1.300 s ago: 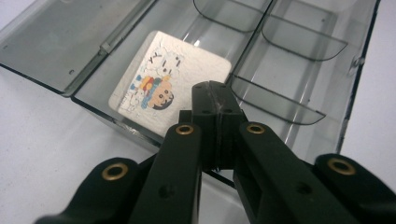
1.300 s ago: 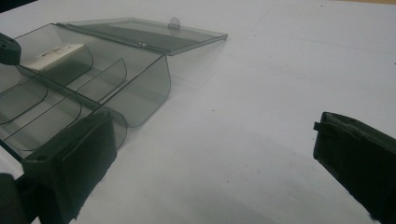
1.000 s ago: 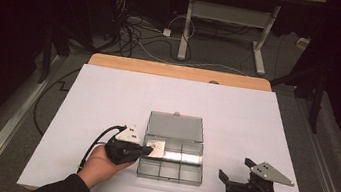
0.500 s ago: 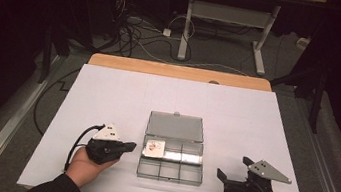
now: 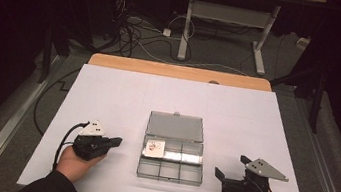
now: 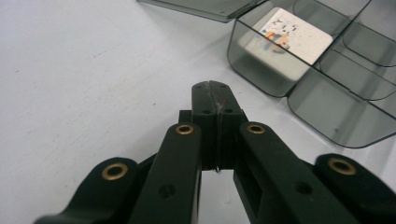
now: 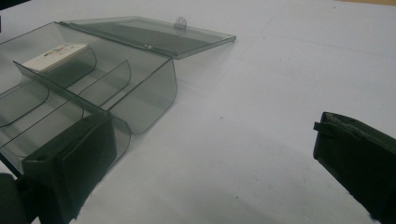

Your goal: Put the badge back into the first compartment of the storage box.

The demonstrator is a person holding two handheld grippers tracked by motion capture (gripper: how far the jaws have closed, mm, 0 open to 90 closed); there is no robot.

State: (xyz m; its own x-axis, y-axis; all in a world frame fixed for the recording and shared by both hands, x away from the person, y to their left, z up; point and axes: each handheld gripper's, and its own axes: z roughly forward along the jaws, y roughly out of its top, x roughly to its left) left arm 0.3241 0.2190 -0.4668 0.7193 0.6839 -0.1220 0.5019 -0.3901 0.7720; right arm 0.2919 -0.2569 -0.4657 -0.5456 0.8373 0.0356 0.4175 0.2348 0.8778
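A clear grey compartment box [image 5: 183, 171] sits open mid-table, its lid [image 5: 175, 126] lying flat behind it. A small white card with a coloured picture [image 5: 155, 148] lies in the back-left compartment; in the left gripper view the card [image 6: 292, 35] is up and to the right. My left gripper [image 5: 115, 143] rests on the table left of the box, apart from it, jaws shut [image 6: 215, 95] with nothing between them. My right gripper [image 5: 230, 166] stands open to the right of the box, its left pad [image 7: 74, 163] close to the box's near corner [image 7: 140, 107].
White sheet [image 5: 107, 97] covers the table, with a wooden strip [image 5: 177, 70] at the far edge. Beyond it, cables [image 5: 132, 30] and a desk frame [image 5: 228, 28] stand on the dark floor. Both forearms come in at the near edge.
My left gripper has drawn back to the left, away from the box, jaws shut and empty. The card stays in its compartment. The right gripper has kept still.
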